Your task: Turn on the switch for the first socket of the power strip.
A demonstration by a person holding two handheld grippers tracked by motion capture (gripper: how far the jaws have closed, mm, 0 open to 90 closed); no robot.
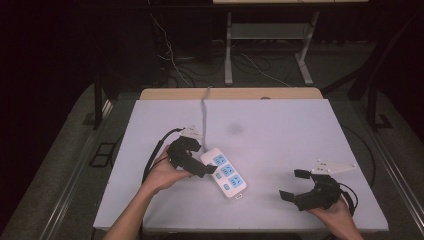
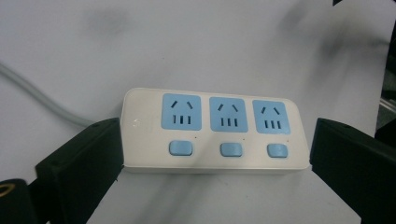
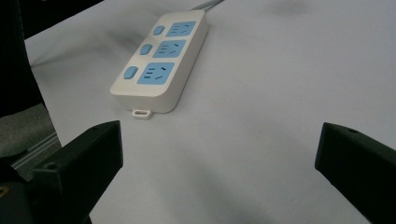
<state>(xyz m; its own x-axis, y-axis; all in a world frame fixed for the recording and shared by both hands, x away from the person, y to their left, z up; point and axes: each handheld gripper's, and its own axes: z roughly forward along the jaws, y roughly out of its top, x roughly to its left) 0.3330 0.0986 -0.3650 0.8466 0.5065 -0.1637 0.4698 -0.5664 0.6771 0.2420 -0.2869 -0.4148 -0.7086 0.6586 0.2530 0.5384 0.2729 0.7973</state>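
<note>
A white power strip (image 1: 227,175) with three blue sockets and three blue switches lies on the white table top (image 1: 285,130), left of the middle. Its grey cord (image 1: 204,110) runs off the back edge. My left gripper (image 1: 205,160) is open and straddles the power strip (image 2: 212,133) lengthwise. One jaw rests against the cord end, the other stands just off the far end. My right gripper (image 1: 288,184) stands open near the front right with nothing between its jaws. From the right gripper (image 3: 219,140), the power strip (image 3: 161,60) lies ahead to the left, well apart.
A wooden table edge (image 1: 230,93) shows behind the white top. Beyond it stand a desk's metal legs (image 1: 228,50) and loose cables on the dark floor. The table's left edge (image 3: 42,140) drops off close to the right gripper's left jaw.
</note>
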